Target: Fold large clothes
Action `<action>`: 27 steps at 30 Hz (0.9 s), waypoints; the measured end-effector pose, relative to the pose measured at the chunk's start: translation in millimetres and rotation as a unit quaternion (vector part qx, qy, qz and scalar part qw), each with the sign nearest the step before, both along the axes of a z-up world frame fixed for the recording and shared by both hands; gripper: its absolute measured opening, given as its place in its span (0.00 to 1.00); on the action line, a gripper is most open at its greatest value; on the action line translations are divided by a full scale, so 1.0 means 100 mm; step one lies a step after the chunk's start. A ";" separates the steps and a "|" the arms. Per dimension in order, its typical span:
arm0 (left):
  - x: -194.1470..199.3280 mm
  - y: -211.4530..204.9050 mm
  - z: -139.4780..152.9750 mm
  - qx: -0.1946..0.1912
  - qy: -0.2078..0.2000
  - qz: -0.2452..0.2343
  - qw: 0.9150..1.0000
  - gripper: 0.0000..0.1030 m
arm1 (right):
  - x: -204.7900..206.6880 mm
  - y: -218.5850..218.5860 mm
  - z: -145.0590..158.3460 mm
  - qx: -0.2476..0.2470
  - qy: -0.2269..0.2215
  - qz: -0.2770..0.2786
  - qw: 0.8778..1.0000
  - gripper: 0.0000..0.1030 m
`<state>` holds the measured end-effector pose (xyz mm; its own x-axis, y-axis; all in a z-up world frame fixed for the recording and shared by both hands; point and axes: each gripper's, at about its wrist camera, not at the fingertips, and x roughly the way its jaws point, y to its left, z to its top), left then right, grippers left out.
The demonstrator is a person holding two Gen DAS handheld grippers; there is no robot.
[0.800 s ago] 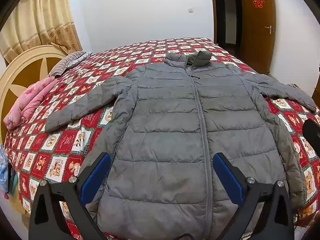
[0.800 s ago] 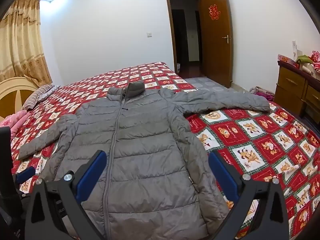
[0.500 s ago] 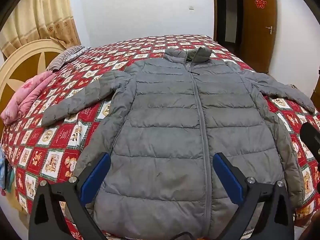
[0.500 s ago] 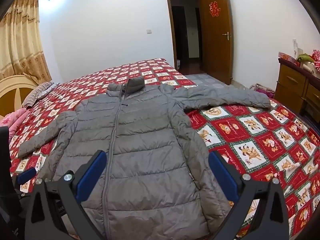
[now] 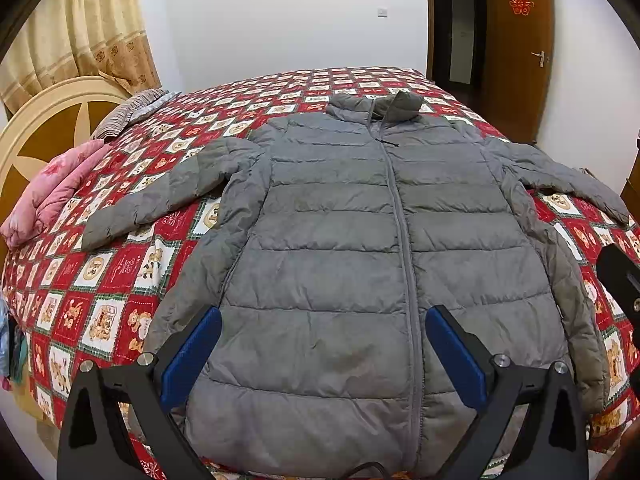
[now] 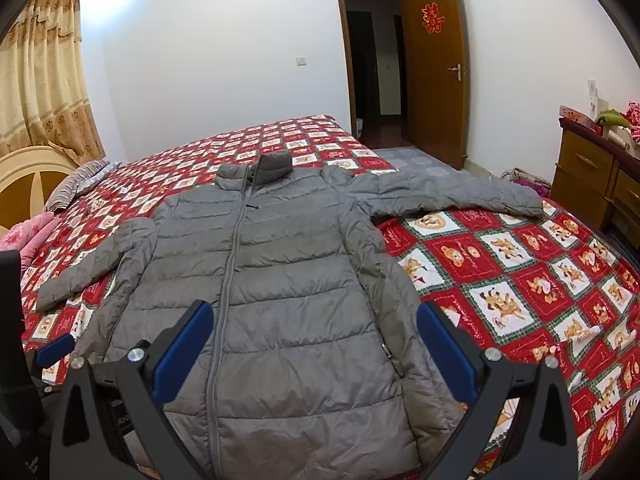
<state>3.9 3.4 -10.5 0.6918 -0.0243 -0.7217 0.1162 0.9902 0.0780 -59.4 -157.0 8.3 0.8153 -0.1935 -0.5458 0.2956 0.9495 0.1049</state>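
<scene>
Grey puffer jacket (image 5: 340, 248) lies zipped, face-up, sleeves spread on the bed (image 5: 120, 272), ready for folding; left claw (image 5: 320, 356) and right claw (image 6: 312, 356) released, empty, above its hem.

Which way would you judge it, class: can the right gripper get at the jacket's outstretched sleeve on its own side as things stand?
Probably yes: the right gripper is open and empty, and that sleeve lies flat on the bedspread, uncovered.
</scene>
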 end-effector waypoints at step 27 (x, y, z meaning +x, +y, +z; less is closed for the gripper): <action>-0.04 -0.01 0.04 0.000 -0.005 -0.001 1.000 0.99 | -0.01 0.01 0.00 0.001 -0.001 0.000 1.000 1.00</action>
